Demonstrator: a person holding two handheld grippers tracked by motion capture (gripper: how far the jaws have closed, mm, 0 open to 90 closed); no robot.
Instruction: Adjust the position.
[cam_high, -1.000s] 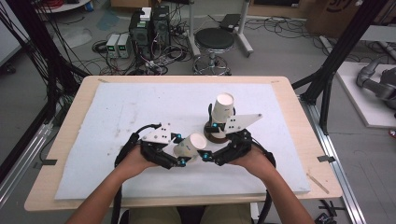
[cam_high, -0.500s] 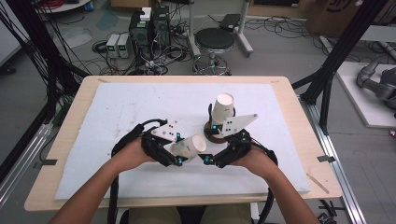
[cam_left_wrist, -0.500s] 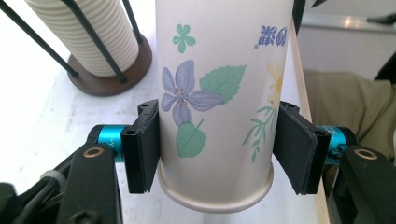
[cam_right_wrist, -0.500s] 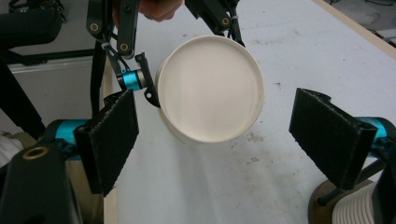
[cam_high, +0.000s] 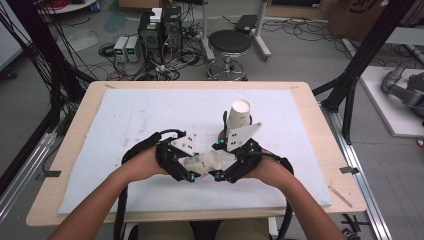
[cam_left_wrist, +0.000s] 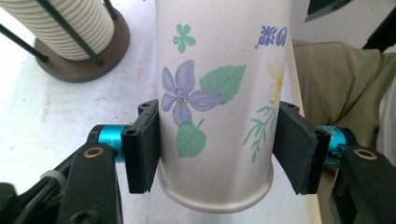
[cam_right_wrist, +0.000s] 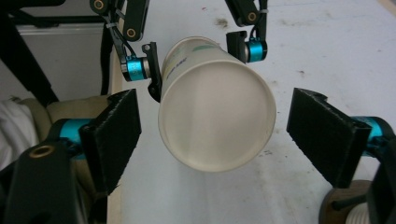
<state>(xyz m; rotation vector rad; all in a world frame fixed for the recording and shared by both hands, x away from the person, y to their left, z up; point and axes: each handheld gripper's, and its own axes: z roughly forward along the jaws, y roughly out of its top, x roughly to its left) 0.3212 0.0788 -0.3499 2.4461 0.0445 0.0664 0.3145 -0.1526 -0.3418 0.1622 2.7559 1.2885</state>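
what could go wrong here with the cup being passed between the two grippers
1. The left gripper clamps the thin paper cup near its rim, so harder squeezing could dent it.
2. The right gripper has been closing around the cup's closed end, but its jaws stand clear of it; if the left lets go first, the cup drops to the table.
3. The stack of cups on its stand sits close behind and could be knocked.

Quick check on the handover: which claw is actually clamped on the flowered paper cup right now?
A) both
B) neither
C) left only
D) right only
C: in the left gripper view the left claw has both pads pressed on the sides of the paper cup, while in the right gripper view the right claw stands wide, with gaps between its pads and the cup's base.
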